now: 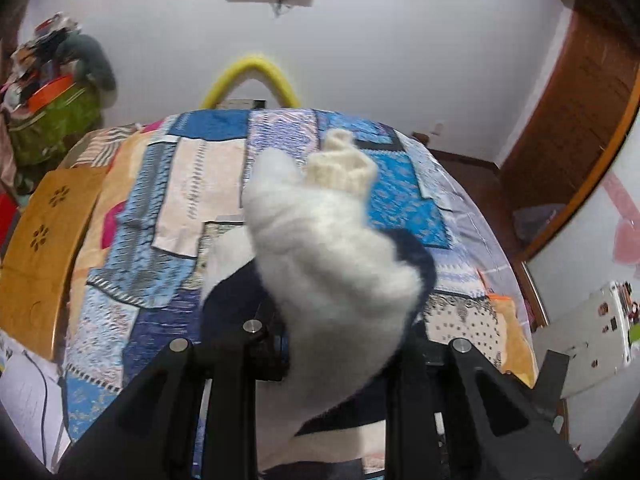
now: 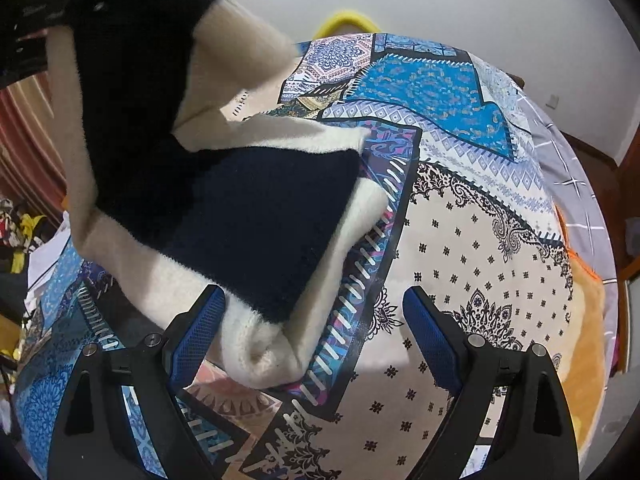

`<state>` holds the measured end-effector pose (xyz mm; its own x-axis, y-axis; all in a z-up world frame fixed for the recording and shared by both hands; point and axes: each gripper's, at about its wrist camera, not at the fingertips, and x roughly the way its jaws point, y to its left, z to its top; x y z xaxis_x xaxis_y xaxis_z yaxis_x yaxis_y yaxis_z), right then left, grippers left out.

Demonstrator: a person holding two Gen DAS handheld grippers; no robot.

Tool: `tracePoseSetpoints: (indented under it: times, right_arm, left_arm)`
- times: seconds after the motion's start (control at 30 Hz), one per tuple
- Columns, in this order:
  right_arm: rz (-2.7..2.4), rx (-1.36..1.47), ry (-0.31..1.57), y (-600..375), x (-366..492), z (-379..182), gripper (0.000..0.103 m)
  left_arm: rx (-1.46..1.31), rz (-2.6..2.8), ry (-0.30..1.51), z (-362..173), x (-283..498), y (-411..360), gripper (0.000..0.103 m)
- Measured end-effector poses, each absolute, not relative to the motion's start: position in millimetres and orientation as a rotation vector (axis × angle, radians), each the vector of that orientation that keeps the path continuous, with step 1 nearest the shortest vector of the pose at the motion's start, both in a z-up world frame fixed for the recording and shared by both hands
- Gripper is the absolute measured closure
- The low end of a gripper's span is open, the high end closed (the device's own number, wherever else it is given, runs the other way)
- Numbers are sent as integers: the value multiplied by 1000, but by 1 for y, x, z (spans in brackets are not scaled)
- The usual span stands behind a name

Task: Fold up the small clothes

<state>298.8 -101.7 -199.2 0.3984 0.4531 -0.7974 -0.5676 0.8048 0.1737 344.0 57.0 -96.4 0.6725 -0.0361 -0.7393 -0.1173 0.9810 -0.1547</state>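
While draped from left claw (image 1: 340, 344), fuzzy white-and-navy garment (image 2: 256, 216), half lifted

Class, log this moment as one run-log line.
left tool: shut on sweater | right tool: open beside sweater corner | surface: patchwork bedspread

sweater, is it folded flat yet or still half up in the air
Half up. The left gripper holds one part of the sweater lifted and doubled over; the rest lies on the bedspread, by the open right gripper.
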Motion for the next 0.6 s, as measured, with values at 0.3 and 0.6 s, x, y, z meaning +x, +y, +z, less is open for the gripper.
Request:
tracePoseSetpoints:
  times: [0.3, 0.6]
  right_arm:
    - [666, -113, 978, -104, 297, -204, 14]
    - [675, -96, 974, -109, 301, -201, 14]
  left_arm:
    - [-116, 4, 834, -97, 357, 7, 81]
    - [-14, -68, 942, -133, 345, -19, 81]
